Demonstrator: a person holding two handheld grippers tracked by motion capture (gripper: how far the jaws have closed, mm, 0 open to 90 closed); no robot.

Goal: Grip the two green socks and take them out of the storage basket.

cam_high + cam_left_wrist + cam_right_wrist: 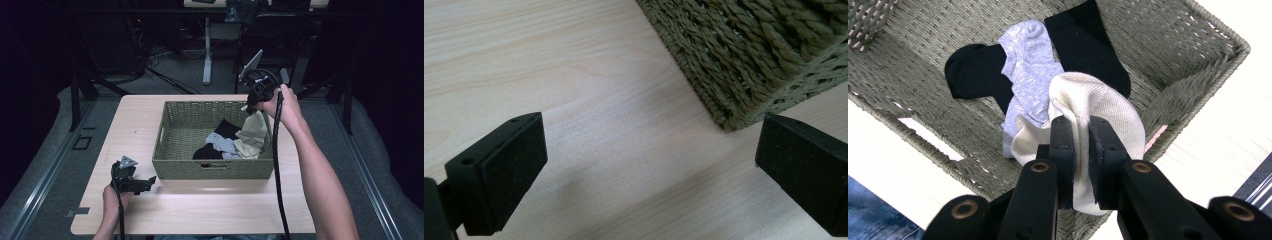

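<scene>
The right claw (1080, 145) is clenched on a cream sock (1098, 115), with its two jaws squeezed tight on the cloth. In the high view this claw (251, 102) is in the upper middle of the frame, held up over the far right corner of the woven basket (172, 167). The cream sock (252, 131) hangs down from it, so its long side runs up and down, and its low end points into the basket and touches the pile there. Under it lie a grey sock (1030, 60) and a black sock (1088, 45), with one more black sock (973, 67) next to them, all flat on the basket floor. The job looks like lifting the cream sock out. To do it well, the claw should go straight up until the low end is clear of the rim, so it does not drag the grey sock along. The left claw (145, 184) rests in the lower left of the frame, on the bench (200, 210) just beside the basket's near corner. Its jaws are wide apart and hold nothing.
</scene>
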